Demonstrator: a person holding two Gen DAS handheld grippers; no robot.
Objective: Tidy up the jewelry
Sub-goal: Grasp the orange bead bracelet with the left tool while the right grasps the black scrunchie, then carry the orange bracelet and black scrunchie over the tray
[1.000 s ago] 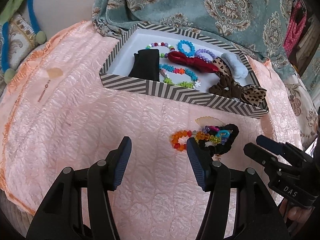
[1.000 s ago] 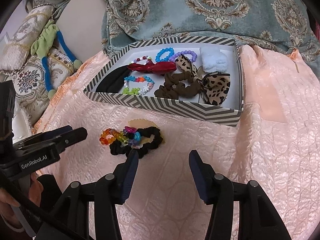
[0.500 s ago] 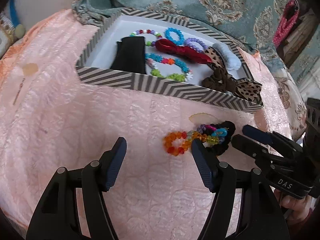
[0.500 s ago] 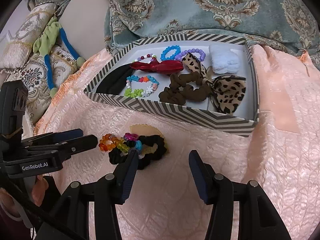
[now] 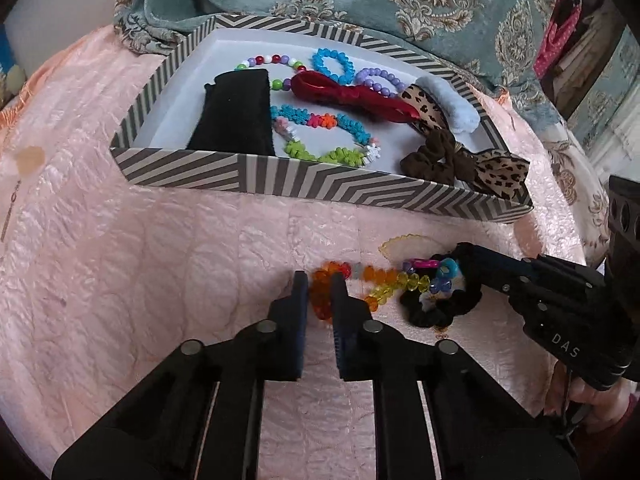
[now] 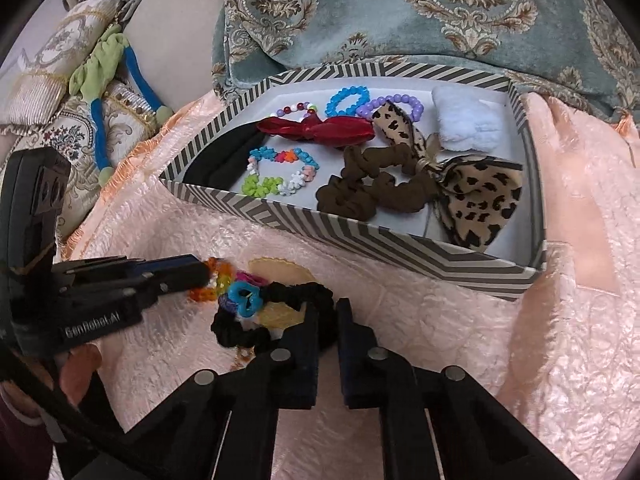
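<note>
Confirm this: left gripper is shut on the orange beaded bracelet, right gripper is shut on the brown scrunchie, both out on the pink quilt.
Wrong scrunchie. The right gripper is shut on the black scrunchie; the right wrist view shows it. The brown scrunchie lies in the striped box. The left gripper does pinch the orange beaded bracelet on the pink quilt.

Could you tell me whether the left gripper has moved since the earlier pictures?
Yes. The left gripper has advanced toward the striped box and closed: its jaws, wide apart earlier, now pinch the orange end of the rainbow bead bracelet on the pink quilt.
</note>
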